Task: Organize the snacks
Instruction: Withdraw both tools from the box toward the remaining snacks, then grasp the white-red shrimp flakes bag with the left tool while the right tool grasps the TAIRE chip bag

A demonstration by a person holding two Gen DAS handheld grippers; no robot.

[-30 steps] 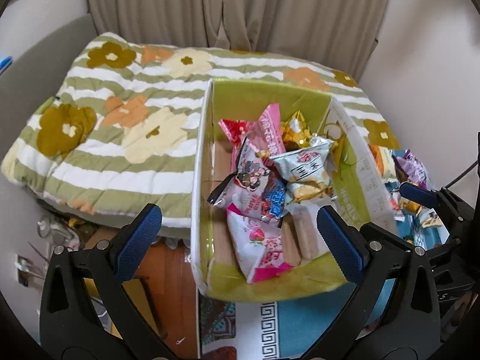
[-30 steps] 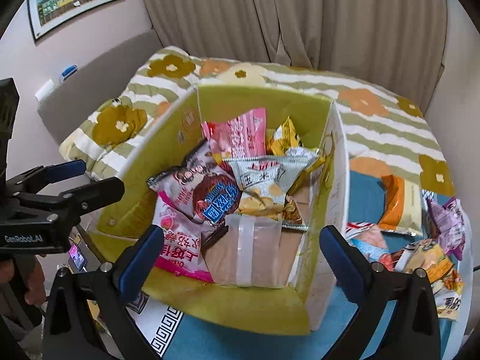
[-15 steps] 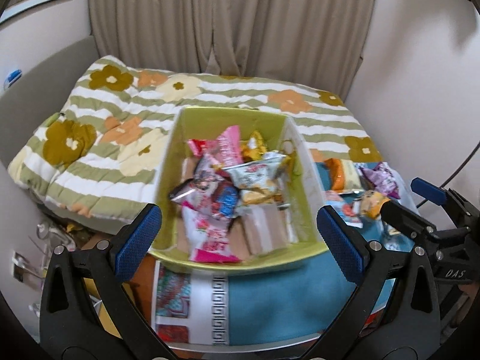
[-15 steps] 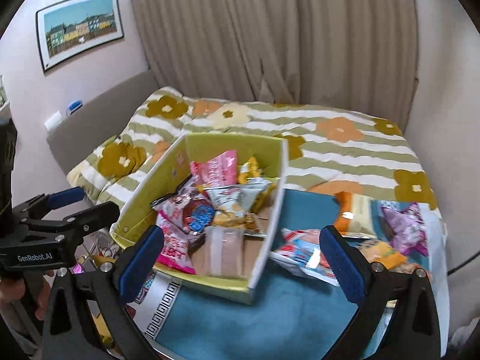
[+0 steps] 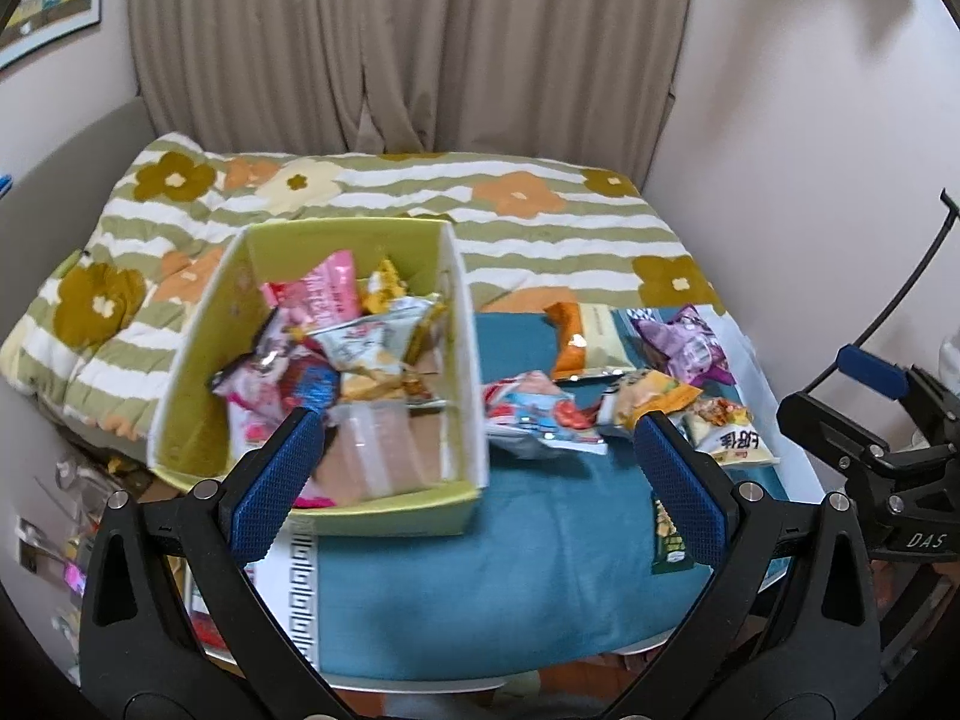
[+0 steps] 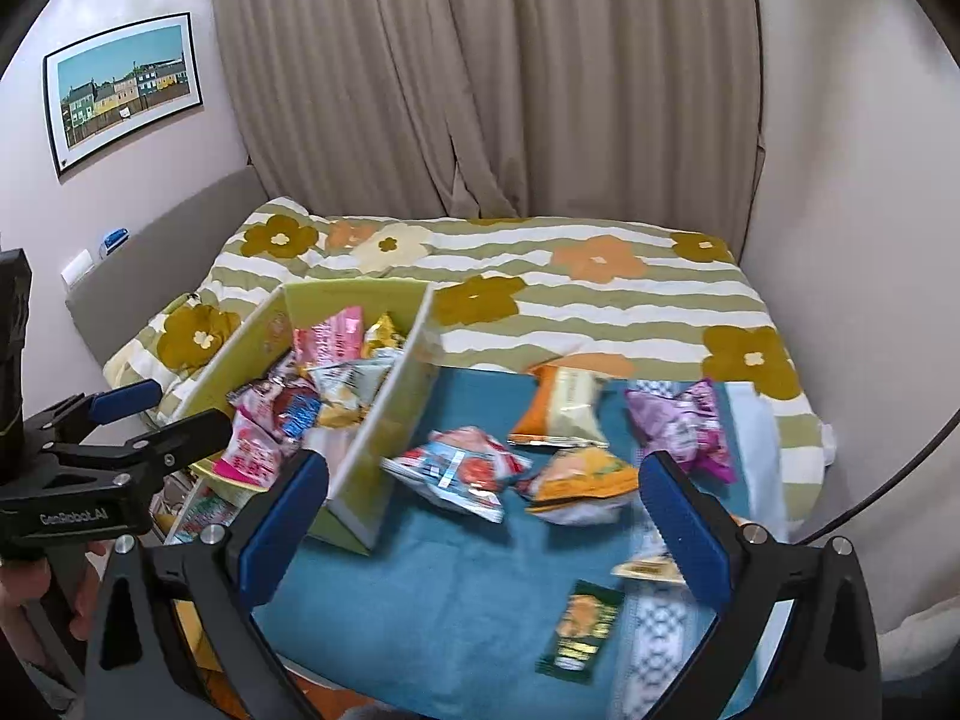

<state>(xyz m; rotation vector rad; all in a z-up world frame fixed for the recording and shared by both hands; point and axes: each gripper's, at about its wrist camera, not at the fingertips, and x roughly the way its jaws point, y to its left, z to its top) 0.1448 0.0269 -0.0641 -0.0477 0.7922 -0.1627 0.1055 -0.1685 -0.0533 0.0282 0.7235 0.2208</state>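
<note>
A green cardboard box (image 5: 198, 396) (image 6: 390, 420) sits at the table's left and holds several snack packets (image 5: 336, 348). More packets lie loose on the teal cloth (image 5: 468, 576) to its right: a red-and-blue one (image 6: 462, 468), an orange-and-cream one (image 6: 564, 408), a purple one (image 6: 684, 426), a yellow one (image 6: 582, 480) and a small dark green one (image 6: 579, 630). My left gripper (image 5: 480, 480) is open and empty, held back above the table's near edge. My right gripper (image 6: 480, 516) is open and empty, above the loose packets.
A bed with a striped flower quilt (image 6: 540, 276) lies behind the table, with curtains (image 6: 480, 78) beyond. A wall stands close on the right. Clutter sits on the floor left of the table (image 5: 54, 516).
Both grippers have pulled back and up from the box and swung right. The box looks smaller and the loose packets have come into view. Both stay open.
</note>
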